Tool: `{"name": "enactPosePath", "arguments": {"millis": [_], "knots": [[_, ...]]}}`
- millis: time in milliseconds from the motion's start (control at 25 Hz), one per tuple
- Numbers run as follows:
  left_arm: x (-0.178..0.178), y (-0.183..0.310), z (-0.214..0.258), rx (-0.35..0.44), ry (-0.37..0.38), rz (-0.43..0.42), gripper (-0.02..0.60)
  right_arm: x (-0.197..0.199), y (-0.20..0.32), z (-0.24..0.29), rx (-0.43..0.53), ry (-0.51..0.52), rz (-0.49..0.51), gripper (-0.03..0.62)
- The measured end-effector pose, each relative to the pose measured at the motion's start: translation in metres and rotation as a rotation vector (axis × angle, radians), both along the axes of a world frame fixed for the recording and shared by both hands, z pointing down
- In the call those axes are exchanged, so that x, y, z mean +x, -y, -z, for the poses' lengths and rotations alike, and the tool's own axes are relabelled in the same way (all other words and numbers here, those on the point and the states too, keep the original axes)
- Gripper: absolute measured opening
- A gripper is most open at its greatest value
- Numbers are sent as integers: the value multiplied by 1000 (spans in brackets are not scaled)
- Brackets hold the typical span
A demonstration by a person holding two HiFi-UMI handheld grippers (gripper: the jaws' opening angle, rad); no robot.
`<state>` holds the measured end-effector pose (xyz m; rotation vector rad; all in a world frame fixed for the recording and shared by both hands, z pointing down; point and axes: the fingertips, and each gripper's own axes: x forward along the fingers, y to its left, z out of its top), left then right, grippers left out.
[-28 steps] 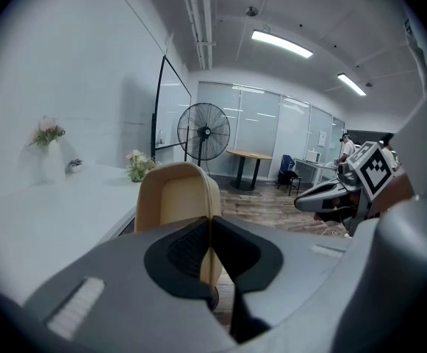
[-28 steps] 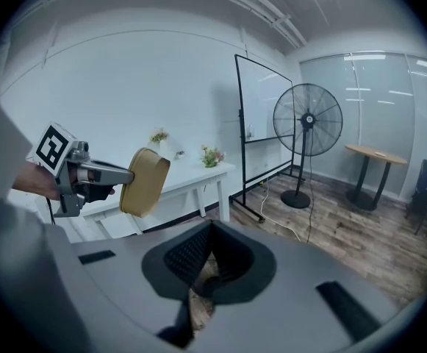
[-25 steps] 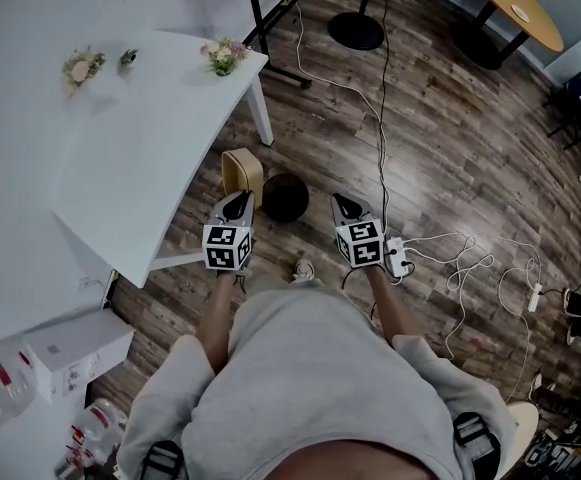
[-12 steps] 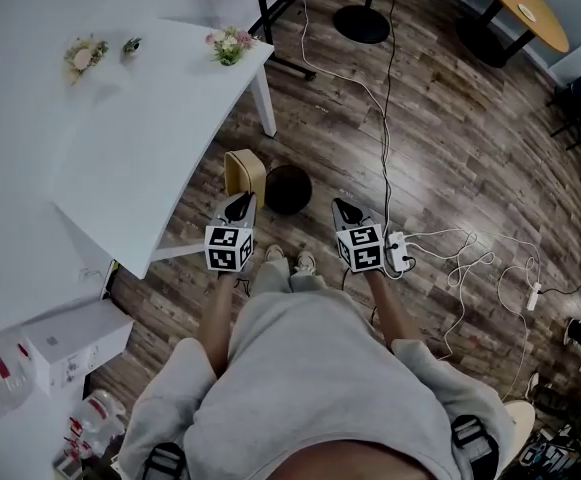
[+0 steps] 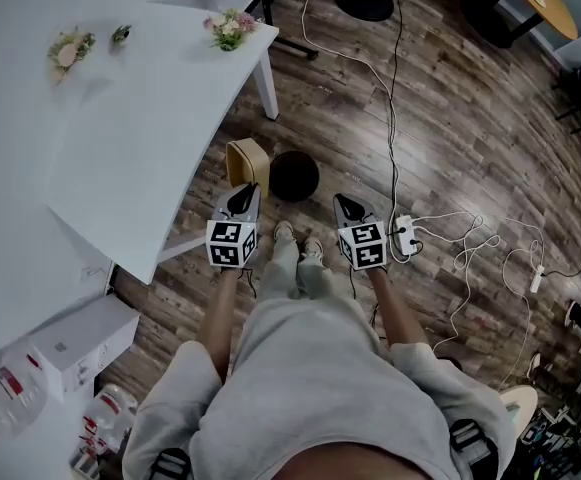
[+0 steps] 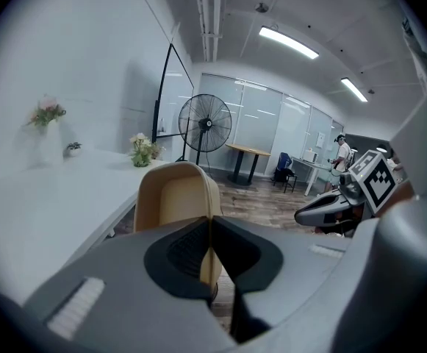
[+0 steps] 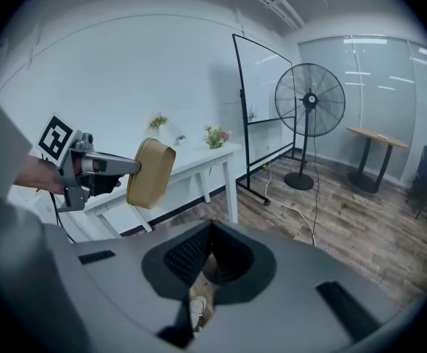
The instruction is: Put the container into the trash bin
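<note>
- White table: its right edge runs beside the work.
- Trash bin: dark, round, on the floor; probably open-topped.
- Container: tan, clamped by its wall in left gripper, just left of the bin.
- Right gripper: jaws closed, empty.

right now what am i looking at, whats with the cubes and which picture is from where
No robot here: a person holds a two-jaw gripper in each hand; the patterned cubes are part of them. The head view looks down from the person's head; the other two come from cameras riding on each gripper. The left gripper is shut on the rim of a tan container, near the black trash bin on the floor. The right gripper is shut and empty. The white table bears small flowers.
</note>
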<state>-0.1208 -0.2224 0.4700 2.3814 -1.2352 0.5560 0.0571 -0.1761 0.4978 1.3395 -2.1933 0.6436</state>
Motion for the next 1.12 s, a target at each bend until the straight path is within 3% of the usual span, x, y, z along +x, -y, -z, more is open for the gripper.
{"name": "enactPosePath", "arguments": {"millis": [440,1120], "knots": [[8,12,-40,-61,-7,-55,28,-2,15,-34,-51,-8,-20,14],[18,8,-113,-126,9,-71,28,-9,10,-115,-127,23,-20,14]]}}
